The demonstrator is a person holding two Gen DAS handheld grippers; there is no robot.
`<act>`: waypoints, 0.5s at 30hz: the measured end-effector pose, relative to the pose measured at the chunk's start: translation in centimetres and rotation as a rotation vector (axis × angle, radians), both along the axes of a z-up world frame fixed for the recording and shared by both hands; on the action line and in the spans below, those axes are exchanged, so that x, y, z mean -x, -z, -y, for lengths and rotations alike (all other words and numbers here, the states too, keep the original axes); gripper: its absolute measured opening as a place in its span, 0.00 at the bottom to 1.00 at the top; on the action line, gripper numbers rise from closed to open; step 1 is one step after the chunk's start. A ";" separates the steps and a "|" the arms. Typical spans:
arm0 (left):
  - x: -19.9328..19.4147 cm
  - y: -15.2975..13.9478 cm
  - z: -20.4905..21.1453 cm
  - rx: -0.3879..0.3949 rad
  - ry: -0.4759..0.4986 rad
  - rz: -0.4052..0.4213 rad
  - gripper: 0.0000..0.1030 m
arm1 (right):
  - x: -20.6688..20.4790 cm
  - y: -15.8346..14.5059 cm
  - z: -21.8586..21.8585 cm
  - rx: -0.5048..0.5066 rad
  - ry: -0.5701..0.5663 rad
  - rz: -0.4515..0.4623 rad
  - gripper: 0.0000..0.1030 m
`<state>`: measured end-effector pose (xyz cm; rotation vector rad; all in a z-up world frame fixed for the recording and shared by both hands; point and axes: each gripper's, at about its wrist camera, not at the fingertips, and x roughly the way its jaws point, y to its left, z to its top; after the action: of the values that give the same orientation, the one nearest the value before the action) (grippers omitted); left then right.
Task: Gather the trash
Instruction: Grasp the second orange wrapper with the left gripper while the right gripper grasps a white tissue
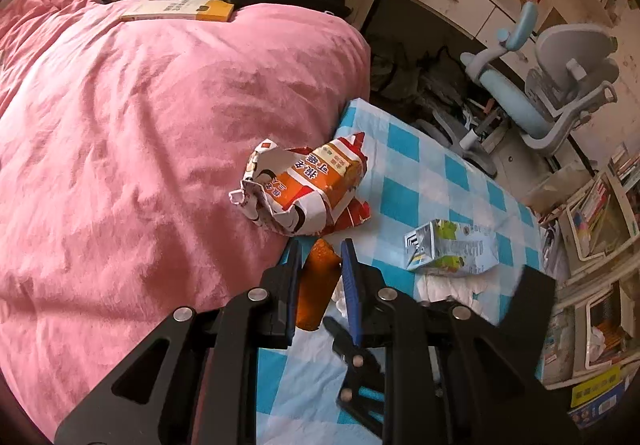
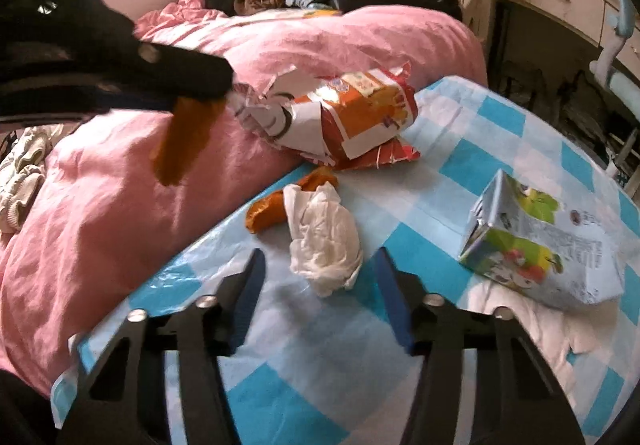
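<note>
While the left gripper (image 1: pixel 320 265) pinches an orange wrapper (image 1: pixel 316 285) above the sheet edge (image 2: pixel 224 221), clear checked sheet surrounds it. The right gripper (image 2: pixel 320 269), jaws spread, straddles crumpled white tissue (image 2: pixel 324 241) untouched

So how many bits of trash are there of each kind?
Orange peel pieces: 2, one in the left gripper at, one on the sheet
Crumpled tissue: 1
Torn snack bag: 1
Drink carton: 1
Total: 5

I see the crumpled tissue (image 2: pixel 324 241) mid-frame on the bed sheet (image 2: pixel 460 173), snack bag (image 2: pixel 340 117) above it, carton (image 2: pixel 536 245) at right.
</note>
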<state>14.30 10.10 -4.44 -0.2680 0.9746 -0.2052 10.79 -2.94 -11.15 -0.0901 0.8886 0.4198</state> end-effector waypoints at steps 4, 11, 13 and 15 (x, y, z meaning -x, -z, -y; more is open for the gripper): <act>-0.2 0.0 -0.7 0.017 -0.025 -0.006 0.18 | 0.3 -0.2 0.4 -0.008 0.009 0.002 0.21; 0.3 -0.1 -1.4 0.035 -0.036 -0.010 0.18 | 5.1 -1.4 2.6 -0.005 0.008 -0.001 0.21; 0.7 -0.1 -1.2 0.029 -0.030 -0.011 0.18 | 6.9 -1.9 3.7 -0.012 0.020 -0.005 0.21; 1.1 -0.1 -1.0 0.023 -0.021 -0.014 0.18 | 8.9 -2.2 4.9 -0.025 0.041 -0.010 0.21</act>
<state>13.22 11.07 -4.38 -0.3013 0.9831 -0.1954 1.87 -7.80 -8.91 -0.0468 0.8933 0.3938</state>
